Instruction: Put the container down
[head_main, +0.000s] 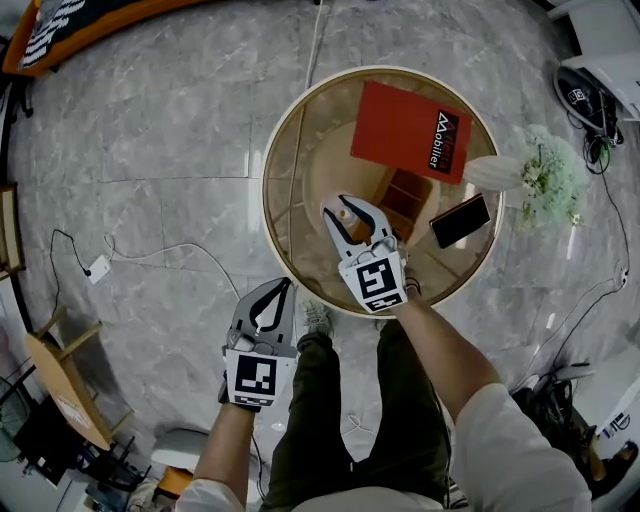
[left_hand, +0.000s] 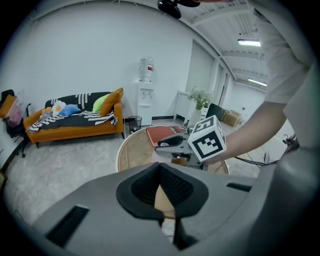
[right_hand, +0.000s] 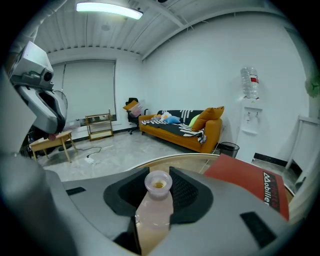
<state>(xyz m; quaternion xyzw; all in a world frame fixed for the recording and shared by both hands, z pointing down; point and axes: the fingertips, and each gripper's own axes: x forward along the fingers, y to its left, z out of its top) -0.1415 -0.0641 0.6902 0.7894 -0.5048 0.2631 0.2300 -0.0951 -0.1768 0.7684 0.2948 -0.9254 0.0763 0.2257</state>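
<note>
The container (head_main: 346, 213) is a clear plastic bottle with an open neck. My right gripper (head_main: 350, 207) is shut on it, above the near part of the round glass table (head_main: 270, 180). In the right gripper view the bottle (right_hand: 154, 205) sits between the dark pads, neck (right_hand: 158, 182) pointing away, over the table's rim (right_hand: 200, 161). My left gripper (head_main: 285, 287) hangs off the table's near left edge, over the floor, shut with nothing in it. In the left gripper view its pads meet at the tips (left_hand: 160, 167), and the right gripper (left_hand: 172, 145) shows ahead of them.
A red book (head_main: 410, 130) lies on the far side of the table and a dark phone (head_main: 460, 220) at its right edge. A white vase of flowers (head_main: 540, 175) stands right of the table. An orange sofa (right_hand: 182, 127) lines the far wall. My legs are just below the table.
</note>
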